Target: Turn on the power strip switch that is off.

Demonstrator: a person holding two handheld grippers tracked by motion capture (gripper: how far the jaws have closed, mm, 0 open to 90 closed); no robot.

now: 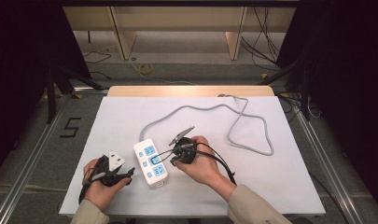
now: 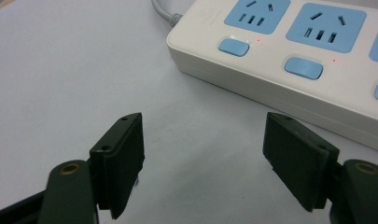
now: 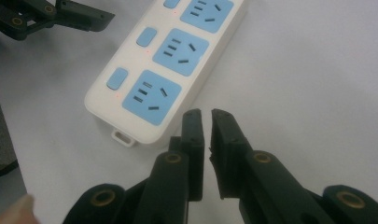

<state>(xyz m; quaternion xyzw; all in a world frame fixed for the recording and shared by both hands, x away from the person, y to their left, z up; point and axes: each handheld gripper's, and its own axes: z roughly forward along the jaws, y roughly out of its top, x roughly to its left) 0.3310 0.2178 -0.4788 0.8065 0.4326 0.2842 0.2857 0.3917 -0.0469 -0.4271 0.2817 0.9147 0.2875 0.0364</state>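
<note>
A white power strip (image 1: 150, 163) with three blue sockets and blue switches lies at the front middle of the white table. Small red lights glow beside its switches in the left gripper view, power strip (image 2: 280, 88). My left gripper (image 1: 126, 176) rests just left of the strip, and its jaws stand wide open with nothing between them (image 2: 203, 121). My right gripper (image 1: 162, 157) reaches over the strip's right side from the right. Its pads stand a narrow gap apart and hold nothing (image 3: 207, 113), just short of the near end of the strip (image 3: 130, 60).
The strip's grey cable (image 1: 252, 126) loops across the back and right of the table (image 1: 289, 177) and runs off its far wooden edge (image 1: 191, 91). Black cables trail from both grippers toward the front edge.
</note>
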